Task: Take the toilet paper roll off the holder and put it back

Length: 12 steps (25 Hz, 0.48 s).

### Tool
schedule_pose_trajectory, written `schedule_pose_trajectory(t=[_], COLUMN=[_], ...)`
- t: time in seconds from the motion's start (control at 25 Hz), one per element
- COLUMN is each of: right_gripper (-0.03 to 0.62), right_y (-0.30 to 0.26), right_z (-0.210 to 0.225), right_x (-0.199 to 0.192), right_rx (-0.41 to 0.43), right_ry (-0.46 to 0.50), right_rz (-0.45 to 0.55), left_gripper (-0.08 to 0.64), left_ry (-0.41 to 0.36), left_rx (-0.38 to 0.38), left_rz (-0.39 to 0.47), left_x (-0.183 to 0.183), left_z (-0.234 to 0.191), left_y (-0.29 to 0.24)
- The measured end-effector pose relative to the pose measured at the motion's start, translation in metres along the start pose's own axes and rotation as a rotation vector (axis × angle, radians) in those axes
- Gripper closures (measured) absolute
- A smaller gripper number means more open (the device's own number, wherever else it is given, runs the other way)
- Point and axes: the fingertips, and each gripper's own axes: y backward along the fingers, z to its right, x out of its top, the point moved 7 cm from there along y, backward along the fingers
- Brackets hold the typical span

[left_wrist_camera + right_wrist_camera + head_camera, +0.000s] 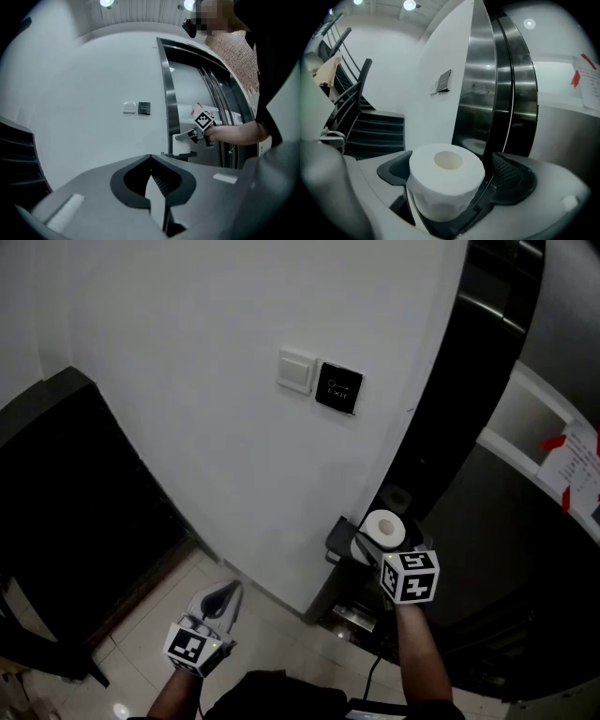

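Right claw (pixel 370 554) spread wide around the upright toilet paper roll (pixel 445 180) on its holder (pixel 339 538), far right. Left claw (pixel 151 180) pressed together, empty. Best grasp, likely: centre roll, squeeze gently, lift straight.

Looks along the right gripper (pixel 453 164), jaws spread wide. Finds a white toilet paper roll (pixel 446 185) upright between them, cardboard core facing up, close against the jaw on the left, with a dark gap before the ribbed jaw on the right. Takes in, behind the roll, a polished metal frame (pixel 487 79) rising beside a white wall (pixel 417 93) with a switch plate (pixel 443 82). Catches dark stairs (pixel 375 129) with a railing (pixel 347 89) at far left, ceiling lights (pixel 409 4) above, and a paper notice (pixel 587 86) with red marking at the right edge.
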Motion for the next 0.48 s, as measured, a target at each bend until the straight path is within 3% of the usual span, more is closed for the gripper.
schedule_pose_trajectory(t=[0.2,0.48], right_gripper=[0.055,0.162], right_y=[0.007,0.058], right_z=[-0.002,0.001], right_x=[-0.002,-0.021], right_rx=[0.026,0.060], right_ry=[-0.049,-0.156], right_rz=[0.034,0.261], left_gripper=[0.559,0.558], left_ry=[-0.005,-0.010], left_rx=[-0.013,-0.032], left_rz=[0.004,-0.010], left_x=[0.001,0.002], left_z=[0.000,0.004], left_y=[-0.001,-0.003])
